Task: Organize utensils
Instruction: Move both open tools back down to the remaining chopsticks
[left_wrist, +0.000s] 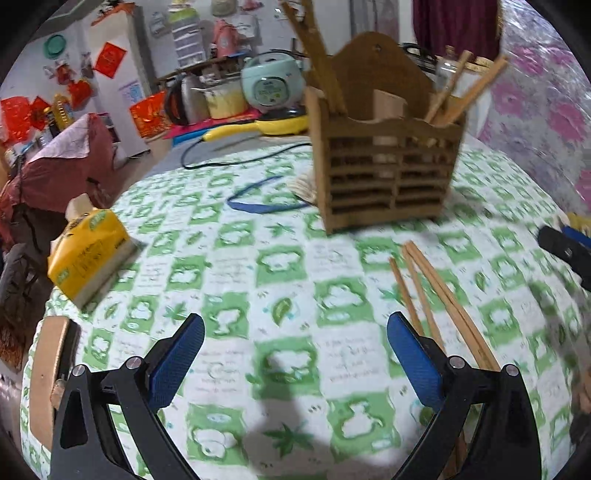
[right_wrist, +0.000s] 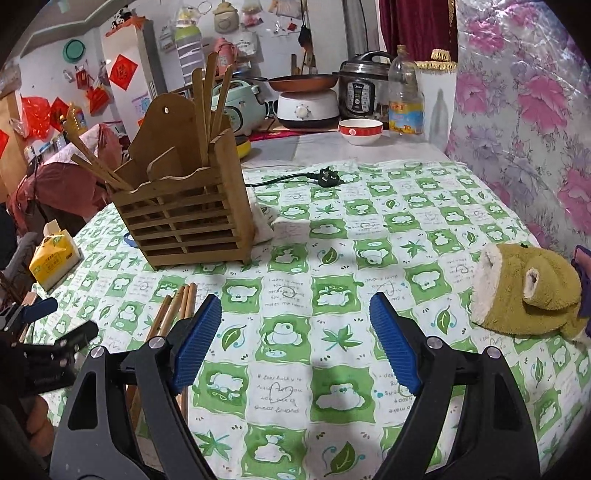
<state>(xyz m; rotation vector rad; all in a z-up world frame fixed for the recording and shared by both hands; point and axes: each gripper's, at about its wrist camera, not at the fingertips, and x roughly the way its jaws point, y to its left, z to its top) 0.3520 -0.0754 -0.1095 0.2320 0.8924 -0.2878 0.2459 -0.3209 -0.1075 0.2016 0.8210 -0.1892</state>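
Observation:
A slatted wooden utensil holder (left_wrist: 384, 166) (right_wrist: 184, 218) stands on the green-and-white tablecloth (left_wrist: 280, 288), with several chopsticks leaning in its compartments. Several loose wooden chopsticks (left_wrist: 436, 302) (right_wrist: 173, 310) lie flat on the cloth in front of it. My left gripper (left_wrist: 295, 332) hangs open over the cloth, the loose chopsticks passing beside and under its right finger. My right gripper (right_wrist: 295, 314) is open too, nothing between its blue pads (right_wrist: 391, 339), with the chopsticks by its left finger. The other gripper shows at each view's edge.
A yellow tissue pack (left_wrist: 88, 254) lies at the left. A green plush toy (right_wrist: 528, 291) rests at the right. A blue band (left_wrist: 266, 195) and a black power plug (right_wrist: 328, 175) lie behind the holder. Cookers, a bowl (right_wrist: 360, 131) and a bottle crowd the far end.

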